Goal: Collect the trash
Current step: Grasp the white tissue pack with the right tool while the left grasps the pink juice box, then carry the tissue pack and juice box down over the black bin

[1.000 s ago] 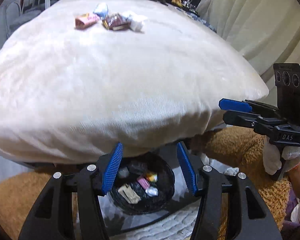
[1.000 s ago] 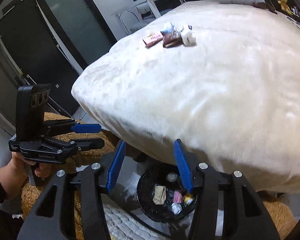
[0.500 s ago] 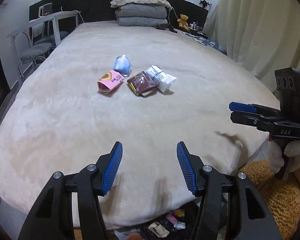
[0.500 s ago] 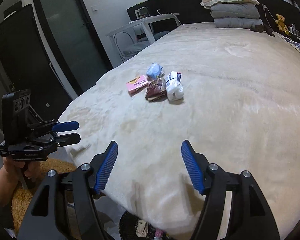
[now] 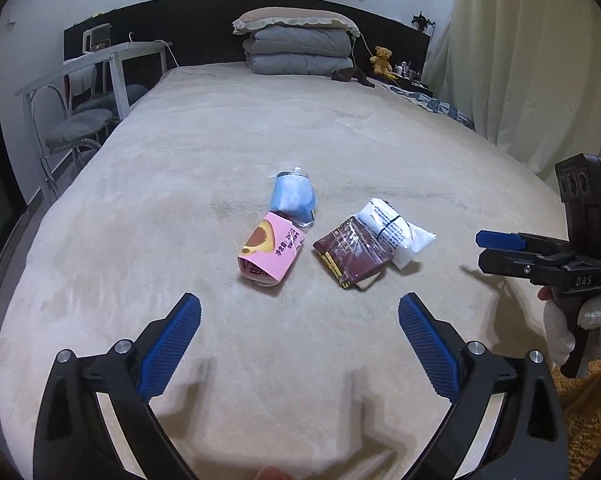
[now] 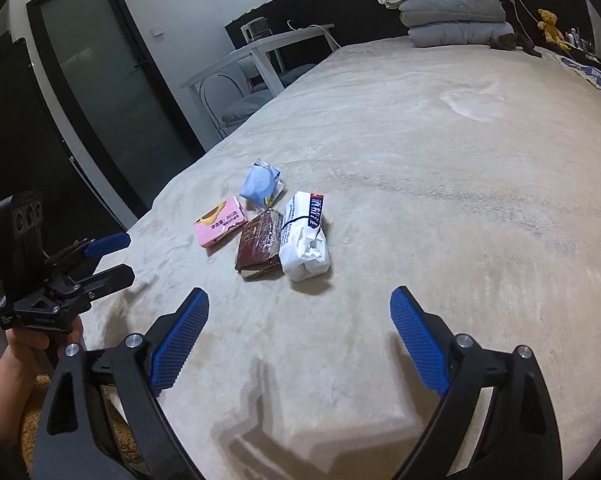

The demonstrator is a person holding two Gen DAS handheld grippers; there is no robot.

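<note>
Several pieces of trash lie together on the beige bed point(image 5: 180, 168): a pink wrapper point(image 5: 270, 254), a light blue packet point(image 5: 294, 198), a dark red packet point(image 5: 352, 252) and a white packet point(image 5: 396, 230). They also show in the right wrist view: pink wrapper point(image 6: 220, 226), blue packet point(image 6: 260, 182), dark red packet point(image 6: 258, 244), white packet point(image 6: 304, 238). My left gripper point(image 5: 300, 316) is open and empty, just short of the pink wrapper. My right gripper point(image 6: 298, 312) is open and empty, just short of the white packet.
Folded grey quilts and a pillow point(image 5: 298, 44) sit at the headboard with a teddy bear point(image 5: 382, 58). A white table and chairs point(image 5: 92, 92) stand left of the bed. Curtains point(image 5: 520, 60) hang on the right. A dark door point(image 6: 112, 92) is on the left.
Both grippers rose from the black trash bin on the floor below the bed edge and moved forward over the bed toward the trash. Both jaws opened wider. The bin is out of view.
</note>
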